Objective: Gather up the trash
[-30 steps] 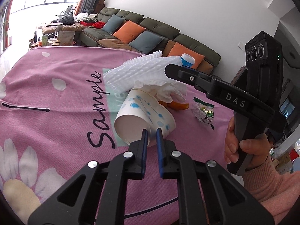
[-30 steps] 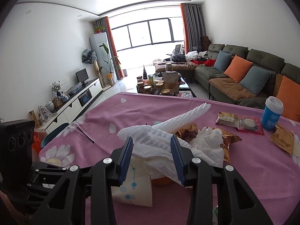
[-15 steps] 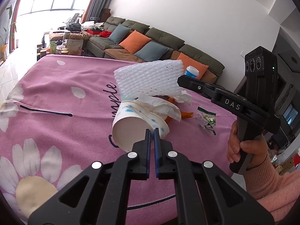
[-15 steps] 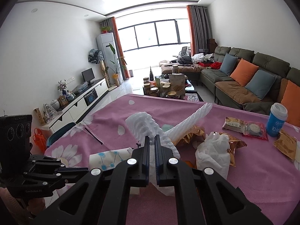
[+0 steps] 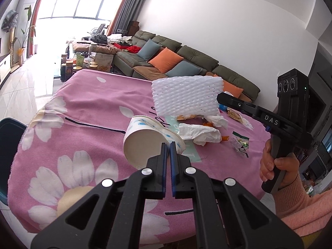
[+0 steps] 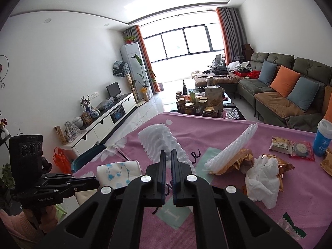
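My left gripper [image 5: 168, 145] is shut on the rim of a white paper cup with blue dots [image 5: 145, 141], held tilted with its mouth toward the camera; the cup also shows in the right wrist view [image 6: 118, 172]. My right gripper [image 6: 168, 153] is shut on a white foam net sleeve [image 6: 164, 143], lifted above the pink tablecloth [image 5: 87, 112]. The sleeve hangs above and behind the cup in the left wrist view [image 5: 186, 95]. Crumpled white tissues [image 5: 199, 132] and a green-white wrapper [image 5: 240, 145] lie on the cloth.
A second foam sleeve [image 6: 232, 147], gold snack bags [image 6: 238, 159], a tissue wad [image 6: 263, 178], snack packets [image 6: 290, 147] and a blue cup [image 6: 323, 137] sit on the table. A dark chair [image 5: 10, 141] stands at the left edge. A sofa [image 5: 186, 62] is behind.
My right gripper closed on the foam sleeve and lifted it off the pile. My left gripper closed on the cup's rim and raised it back toward the near table edge.
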